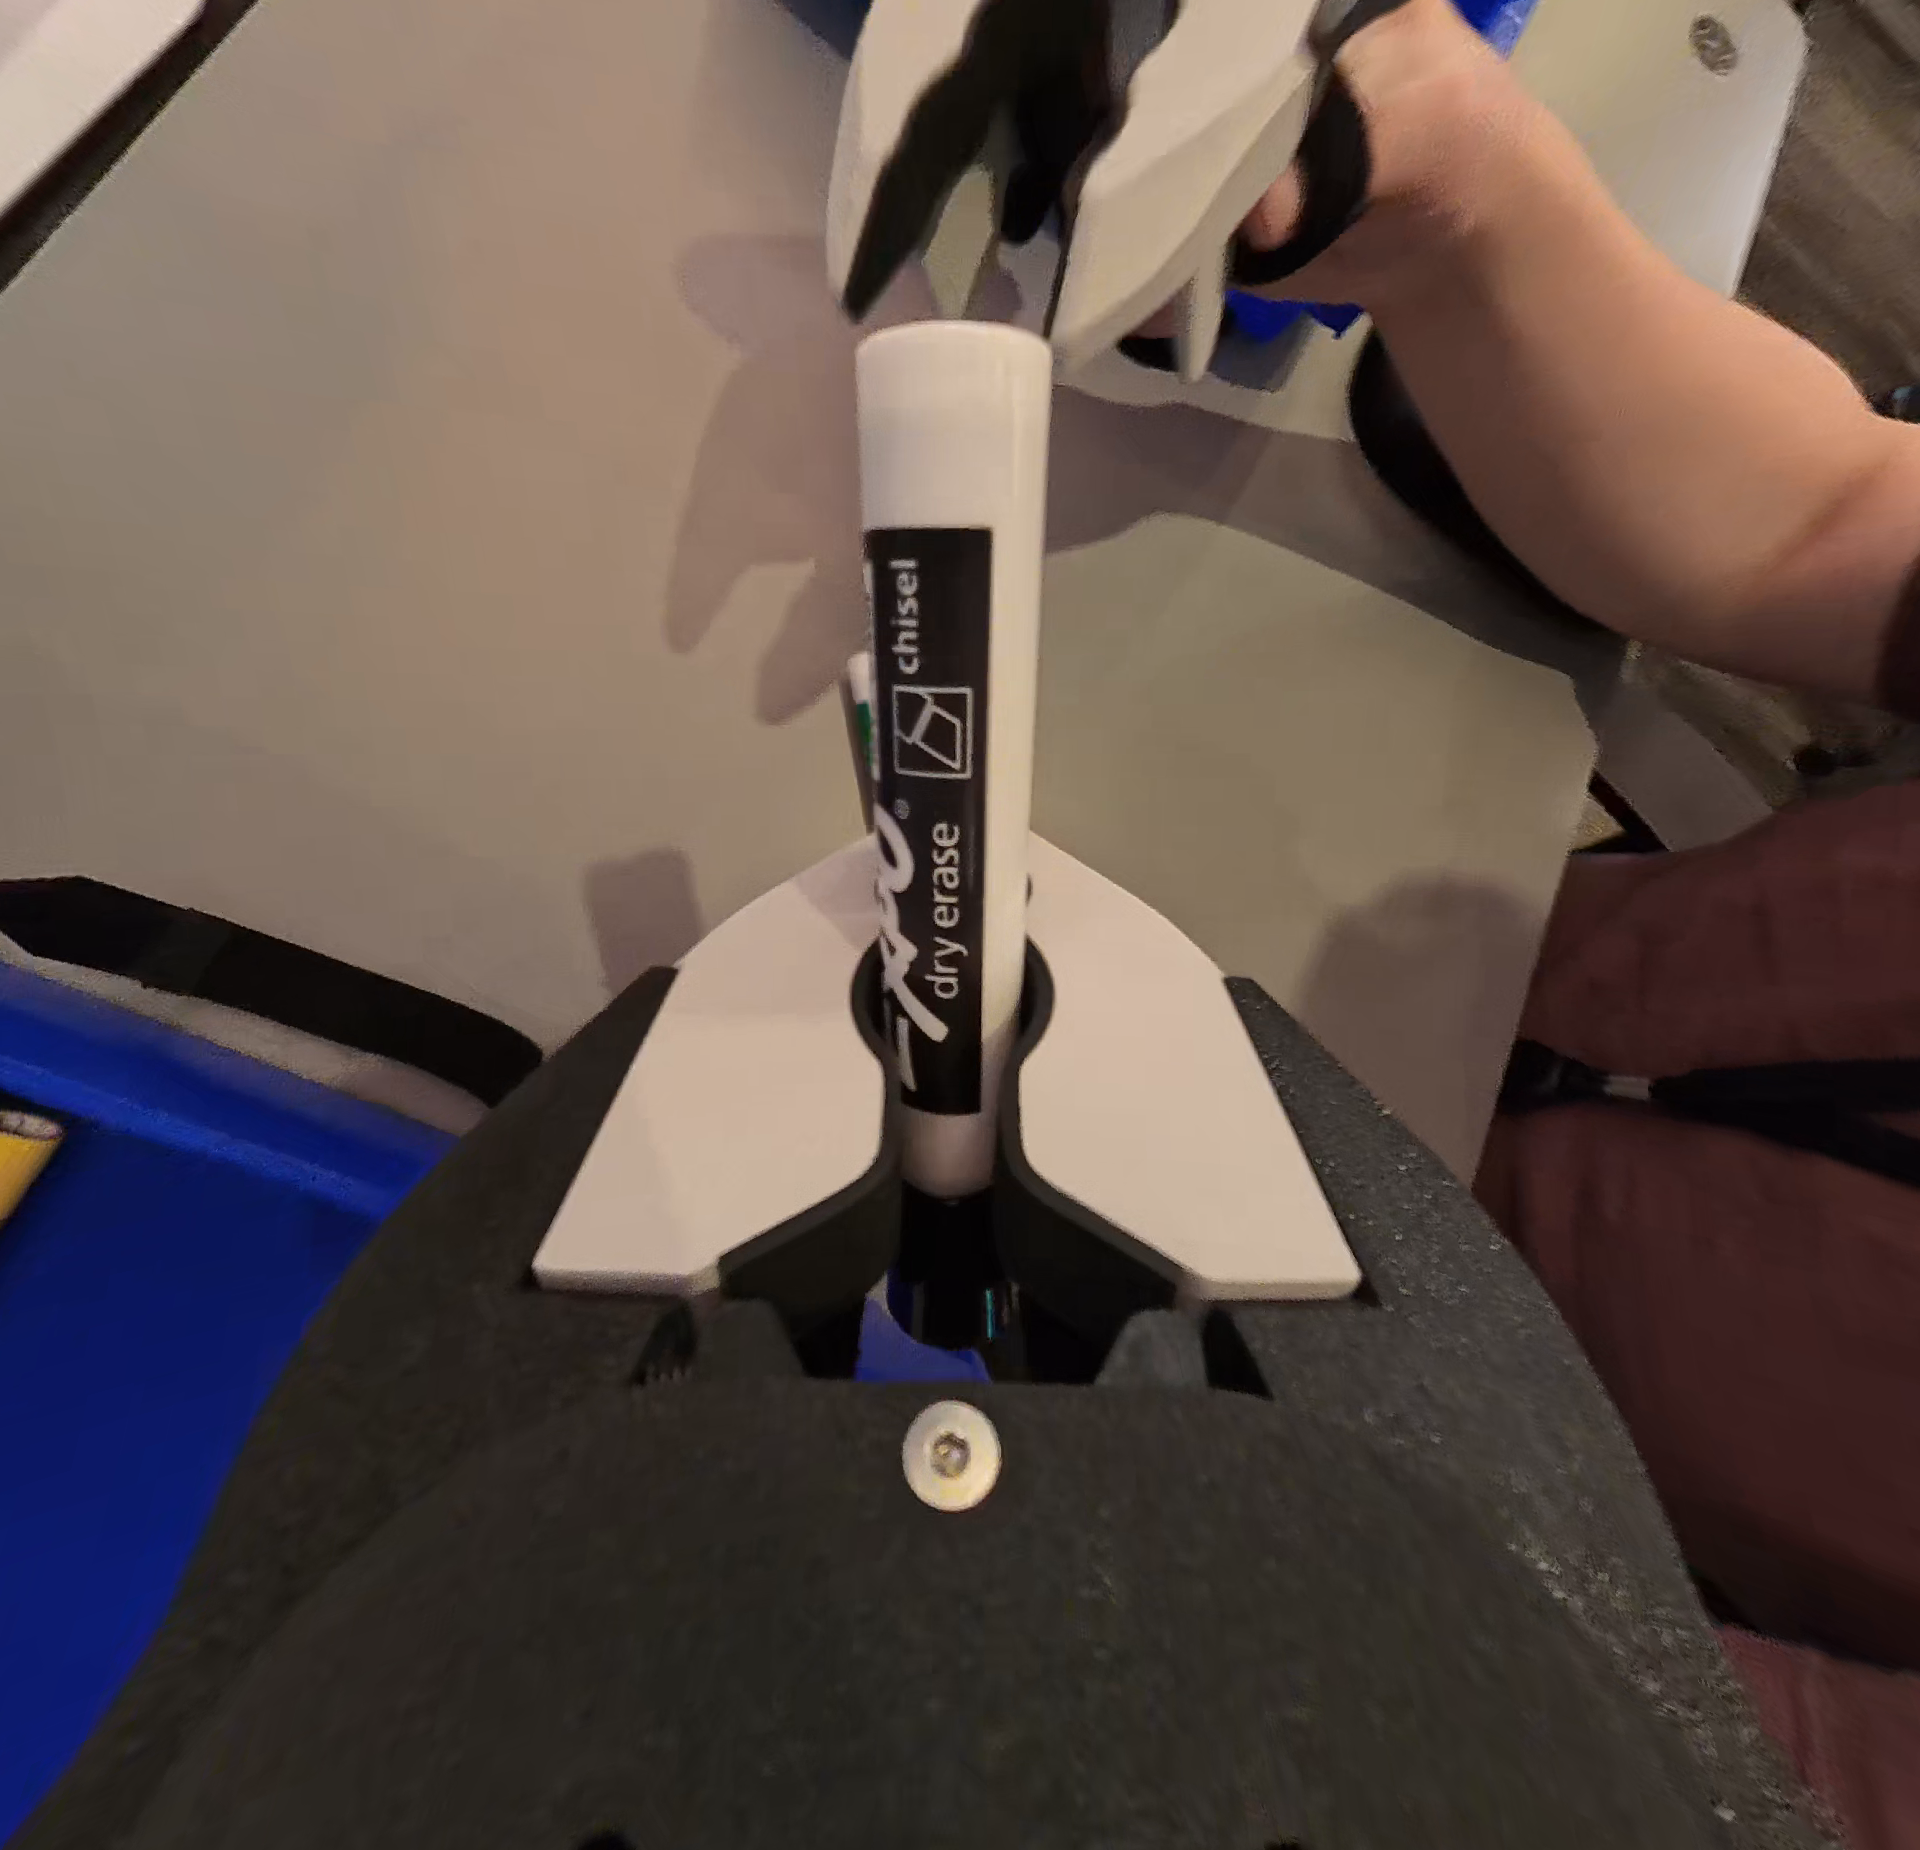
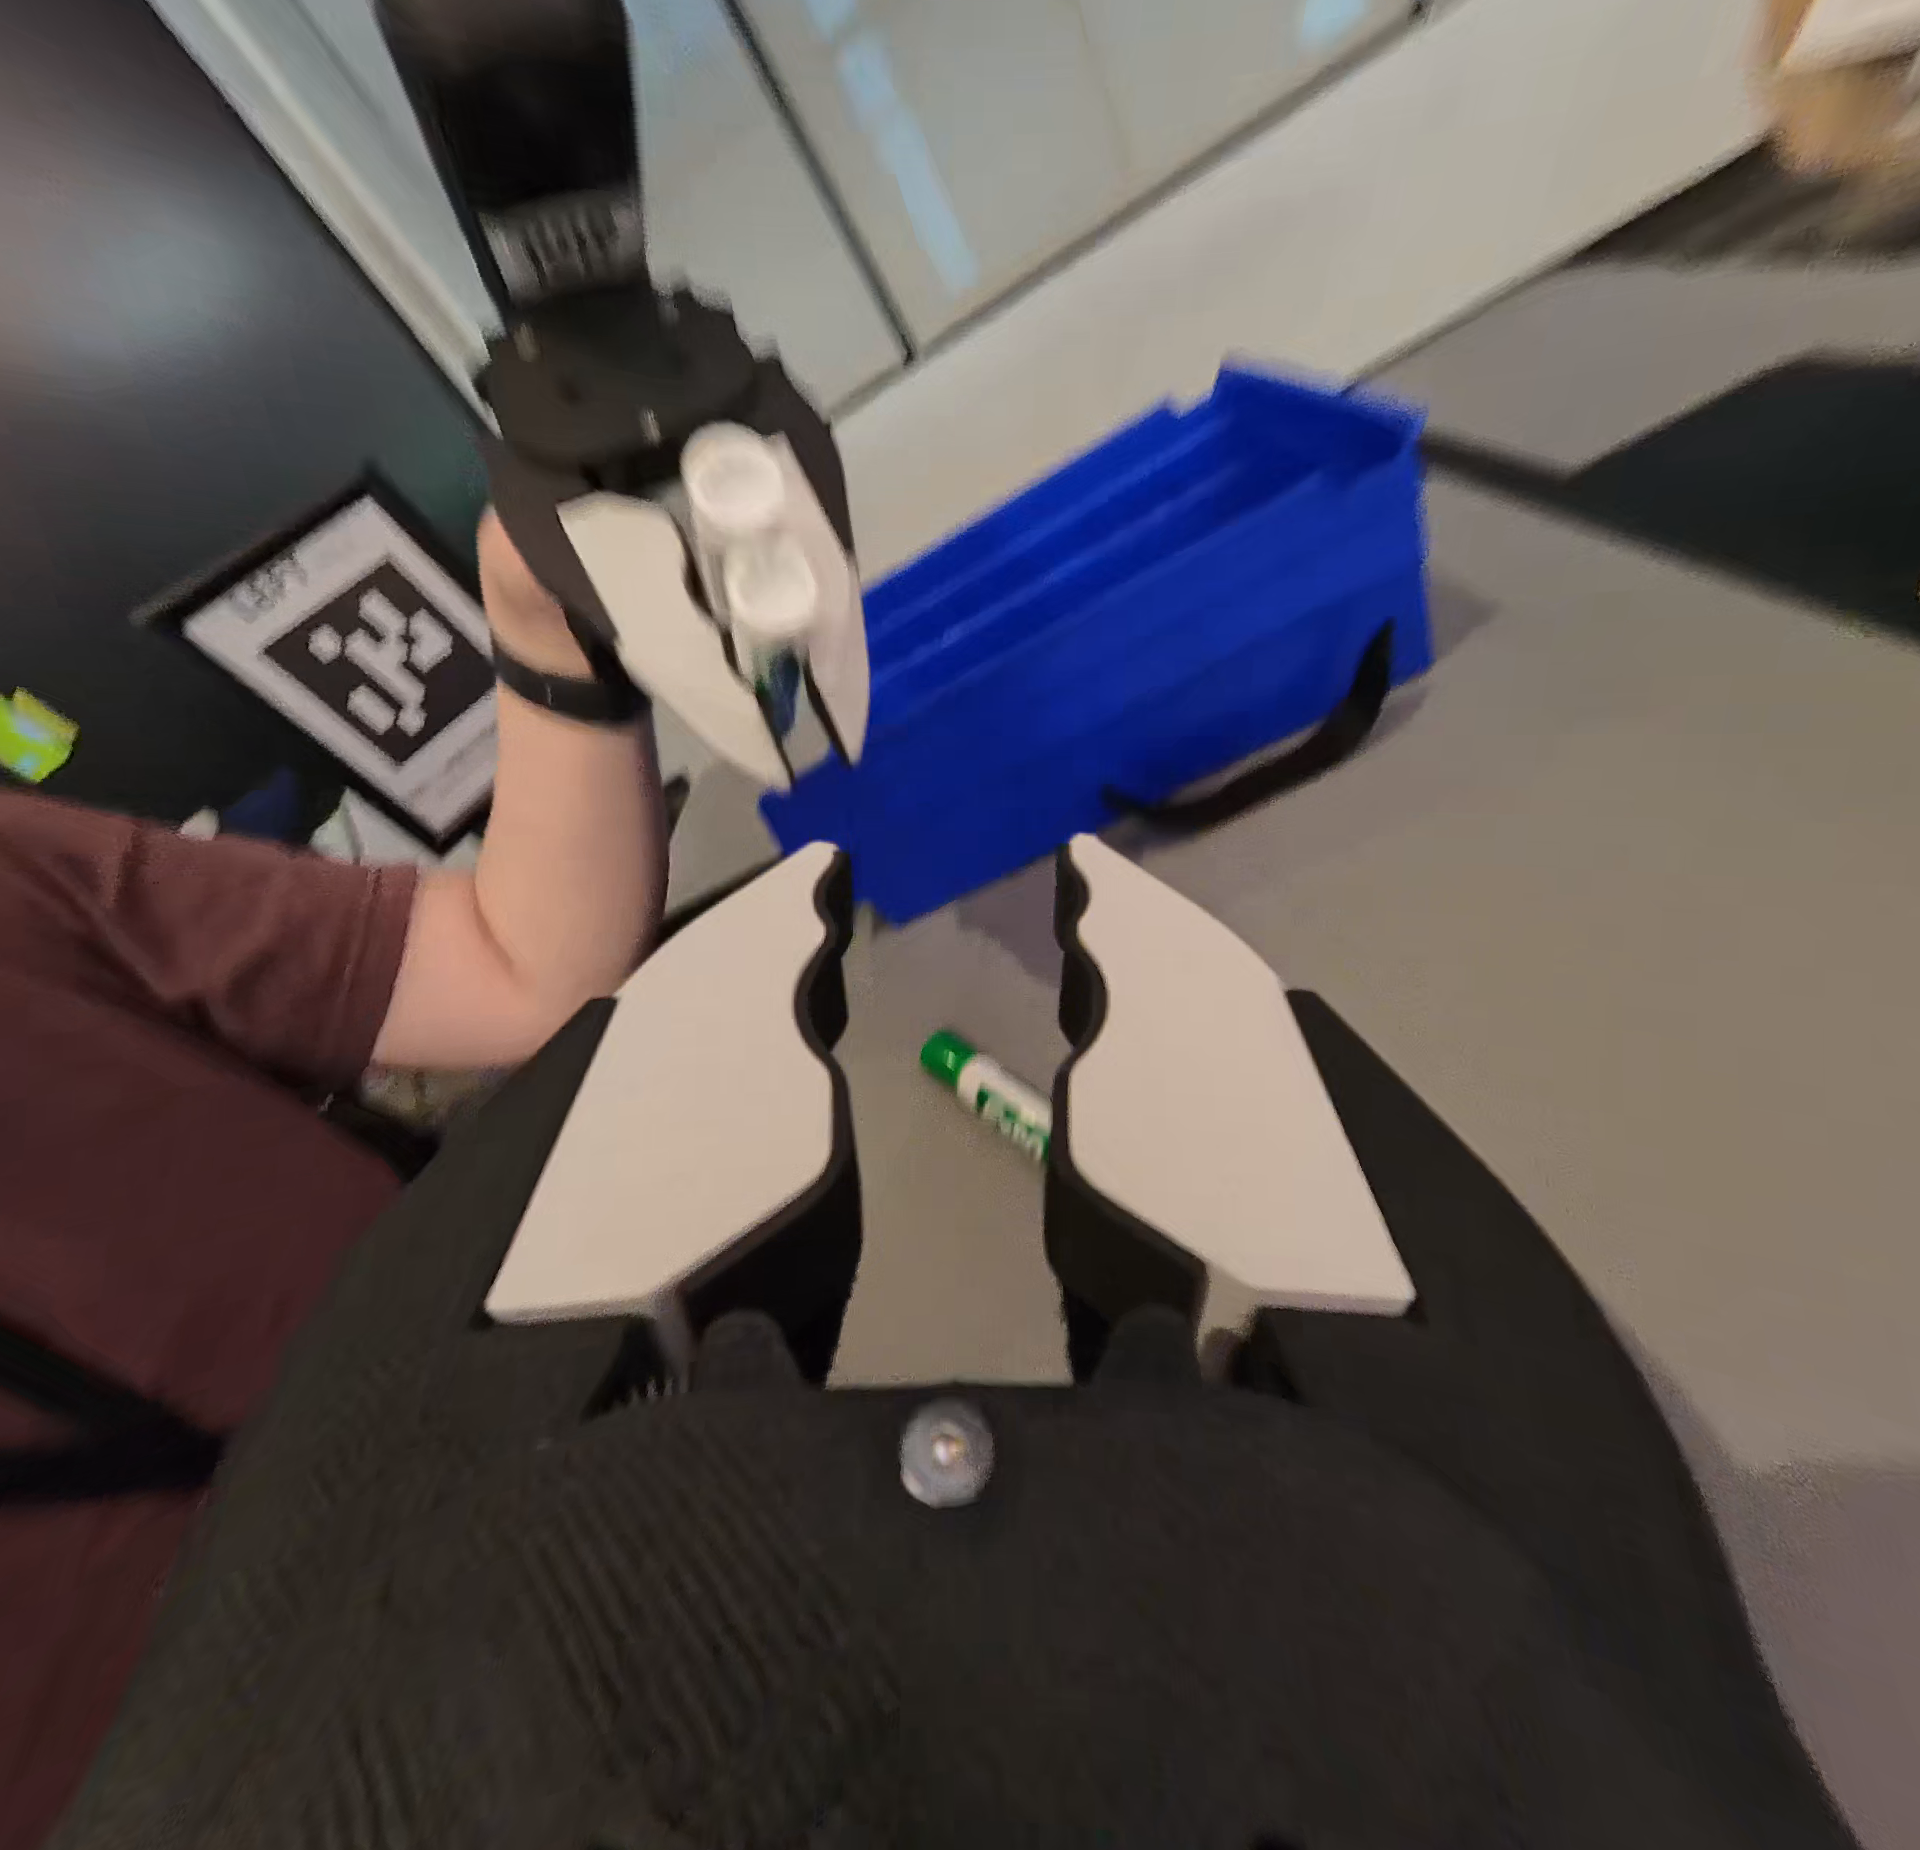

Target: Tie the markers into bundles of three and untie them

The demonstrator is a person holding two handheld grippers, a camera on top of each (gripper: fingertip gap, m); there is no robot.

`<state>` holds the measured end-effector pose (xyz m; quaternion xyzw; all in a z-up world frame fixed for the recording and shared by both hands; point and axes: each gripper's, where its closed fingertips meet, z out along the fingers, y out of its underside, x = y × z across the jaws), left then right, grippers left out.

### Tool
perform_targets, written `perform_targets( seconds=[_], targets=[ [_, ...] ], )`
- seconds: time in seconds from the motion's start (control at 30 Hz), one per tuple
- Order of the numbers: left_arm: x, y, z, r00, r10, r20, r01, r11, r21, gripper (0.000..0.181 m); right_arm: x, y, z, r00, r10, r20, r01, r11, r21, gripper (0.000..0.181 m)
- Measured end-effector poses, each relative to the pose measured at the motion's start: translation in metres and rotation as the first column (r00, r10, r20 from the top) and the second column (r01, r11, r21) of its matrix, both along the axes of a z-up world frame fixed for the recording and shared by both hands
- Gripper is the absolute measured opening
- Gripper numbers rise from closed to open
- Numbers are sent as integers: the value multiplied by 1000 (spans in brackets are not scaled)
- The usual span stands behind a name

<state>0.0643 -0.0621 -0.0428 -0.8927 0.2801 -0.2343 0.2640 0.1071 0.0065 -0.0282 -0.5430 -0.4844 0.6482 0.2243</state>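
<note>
The left gripper (image 1: 951, 896) has its jaws closed around markers: in the left wrist view a white-barrelled marker with a black label (image 1: 951, 720) runs up the centre of the frame, seated in the round notch between the two white fingers (image 1: 769, 1104), its black cap end down in the gap near the gripper's body. A second marker (image 1: 860, 730), showing a little green, peeks out just behind it on the left. In the right wrist view the same gripper (image 2: 805, 751) appears in the upper left of the frame, held up by a person's hand (image 2: 520, 595), and two round white marker ends (image 2: 753, 533) sit one above the other between its fingers; whether a third lies behind them cannot be told.

The right gripper (image 2: 951, 865) has its jaws parted with a clear gap and nothing between them. In the left wrist view it (image 1: 945, 304) hovers at the top centre, blurred, its tips just above the end of the held marker.

A green-capped marker (image 2: 982, 1094) lies alone on the grey table (image 2: 1558, 969), seen through the gap in the lower middle of the right wrist view, partly hidden by the right finger.

A blue bin (image 2: 1122, 657) stands on the table in the centre right of that view, with ribbed inner walls; its contents cannot be made out. A black strap (image 2: 1309, 751) lies against its front. A framed black-and-white marker tag (image 2: 364, 657) leans at the left edge.
</note>
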Motion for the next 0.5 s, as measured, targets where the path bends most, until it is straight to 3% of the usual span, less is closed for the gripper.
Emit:
perform_targets(
  seconds=[0.1,0.23,0.5],
  targets=[
    [-7,-10,7,1000,-12,14,11,1000,10,14,-5,-20,-47,970,109,218,-123,991,52,39],
    [-13,-15,13,1000,-9,22,8,1000,23,14,-5,-20,-108,880,39,474,-196,937,288,44],
    [-15,-23,15,999,-34,29,33,999,16,15,-2,-30,-130,872,88,482,-312,859,407,50]
  ],
)
